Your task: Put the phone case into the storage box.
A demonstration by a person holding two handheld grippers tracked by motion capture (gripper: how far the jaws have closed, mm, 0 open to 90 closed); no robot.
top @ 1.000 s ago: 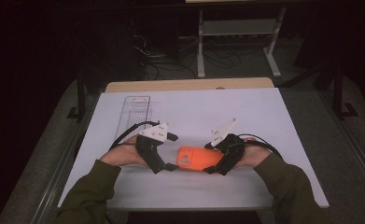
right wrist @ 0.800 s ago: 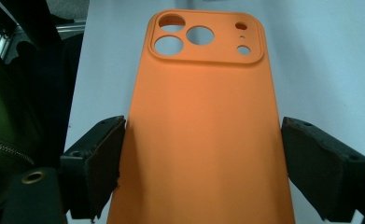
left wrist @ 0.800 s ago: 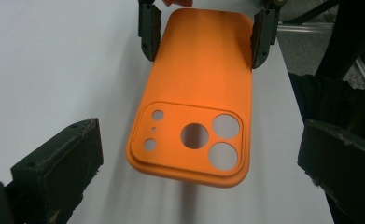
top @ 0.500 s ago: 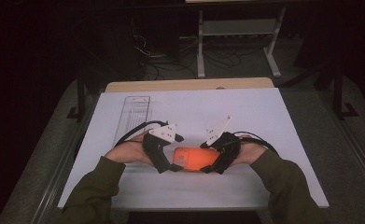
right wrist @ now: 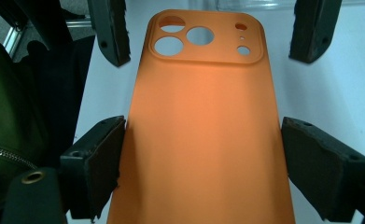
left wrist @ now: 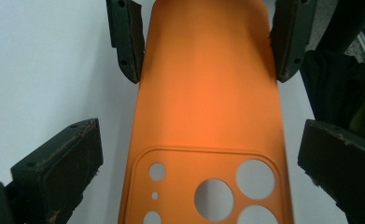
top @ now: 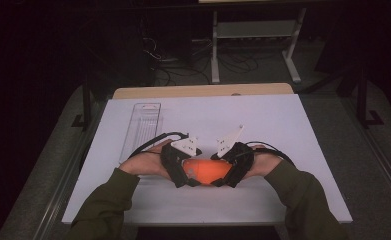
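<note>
An orange phone case [top: 206, 170] lies back up on the white table [top: 293, 130], near its front edge, between my two grippers. My right gripper [right wrist: 201, 140] is shut on the case's plain end [right wrist: 203, 121], with both pads against its long edges. The left gripper [left wrist: 199, 149] is open. Its jaws straddle the end with the camera holes [left wrist: 208, 107], and a gap shows on each side. In the high view the left gripper [top: 183, 175] and the right gripper [top: 231, 172] face each other across the case. The right gripper's fingers [left wrist: 126, 46] grip the far end.
A clear plastic tray [top: 142, 127] lies at the back left of the table. A wooden board edge [top: 203, 91] runs along the table's far side. Behind it the dark floor holds cables and a white stand [top: 253, 35].
My left gripper has moved right, up to the case, and now straddles its camera end. The right gripper and the case have stayed put.
</note>
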